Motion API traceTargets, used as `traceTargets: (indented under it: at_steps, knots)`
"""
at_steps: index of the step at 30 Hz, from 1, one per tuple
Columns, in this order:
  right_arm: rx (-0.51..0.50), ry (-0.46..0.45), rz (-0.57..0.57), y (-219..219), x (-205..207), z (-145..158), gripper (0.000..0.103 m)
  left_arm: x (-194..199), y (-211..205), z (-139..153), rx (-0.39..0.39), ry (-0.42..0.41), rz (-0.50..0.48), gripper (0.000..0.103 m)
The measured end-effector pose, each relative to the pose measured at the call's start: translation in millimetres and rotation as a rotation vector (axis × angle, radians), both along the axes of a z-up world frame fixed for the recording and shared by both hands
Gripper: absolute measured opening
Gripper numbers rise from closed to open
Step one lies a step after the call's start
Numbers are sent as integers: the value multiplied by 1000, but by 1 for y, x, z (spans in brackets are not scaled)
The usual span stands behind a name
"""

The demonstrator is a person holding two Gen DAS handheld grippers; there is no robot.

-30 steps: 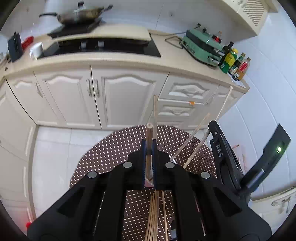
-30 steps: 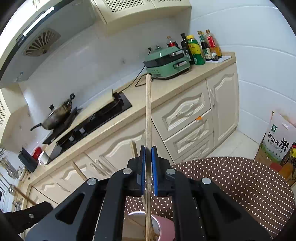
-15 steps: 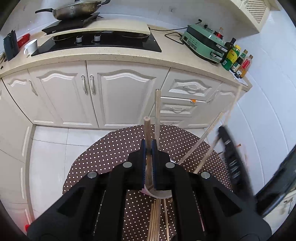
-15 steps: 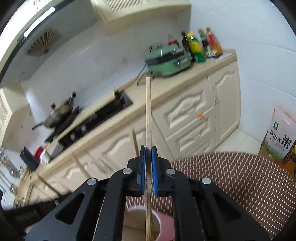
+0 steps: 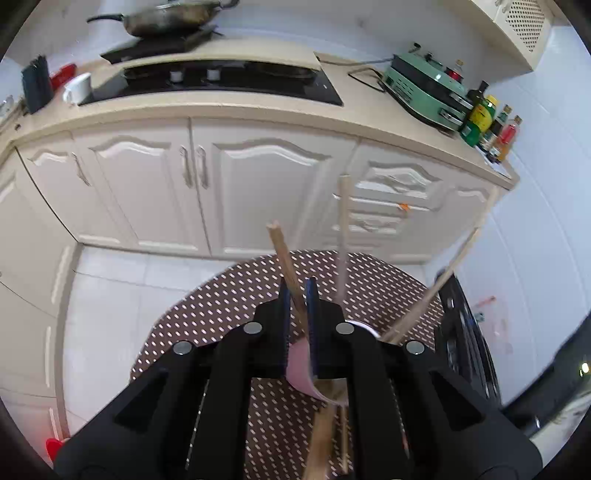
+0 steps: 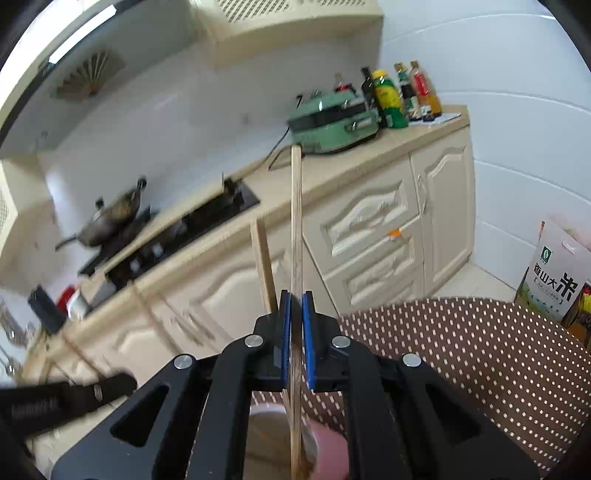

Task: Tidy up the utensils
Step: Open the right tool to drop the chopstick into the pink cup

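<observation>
left gripper [image 5: 295, 295] tilted down, loosening around chopstick [image 5: 284, 258], right gripper [image 6: 295, 299] pinching upright chopstick [image 6: 296, 221]

A wok [image 5: 173, 18] sits on the stove [image 5: 221, 79].

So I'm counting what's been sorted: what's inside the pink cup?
Wooden chopsticks stand in the pink cup, leaning out over its rim. The right gripper holds another chopstick upright above it. The gripper bodies cover the cup's bottom, so no exact count.
</observation>
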State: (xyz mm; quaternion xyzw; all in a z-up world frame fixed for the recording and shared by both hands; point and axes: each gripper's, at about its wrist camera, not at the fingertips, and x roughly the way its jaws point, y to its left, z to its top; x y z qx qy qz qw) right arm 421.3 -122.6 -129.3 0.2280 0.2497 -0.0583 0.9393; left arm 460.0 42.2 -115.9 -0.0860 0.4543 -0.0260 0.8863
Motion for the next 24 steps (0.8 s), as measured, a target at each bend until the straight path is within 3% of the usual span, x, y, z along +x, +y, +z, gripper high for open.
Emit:
traceTargets:
  at_steps: [6, 8, 12, 16, 21, 24]
  knots:
    - [-23, 58, 100, 5, -5, -10, 6, -1, -3, -23, -3, 28, -7, 12]
    - [-12, 79, 140, 4, -4, -10, 8, -3, -9, -31, 28, 43, -20, 19]
    - [9, 127, 199, 1, -4, -13, 10, -12, -13, -37, 41, 32, -22, 49]
    - [21, 204, 234, -5, -6, -11, 23, -20, -15, -39, 49, 29, -24, 49]
    - [-5, 198, 260, -10, -19, 3, 40, -31, -18, -36, 72, 23, -33, 49]
    - [-24, 194, 276, -11, -24, 10, 43, -39, -18, -31, 65, 16, -31, 49]
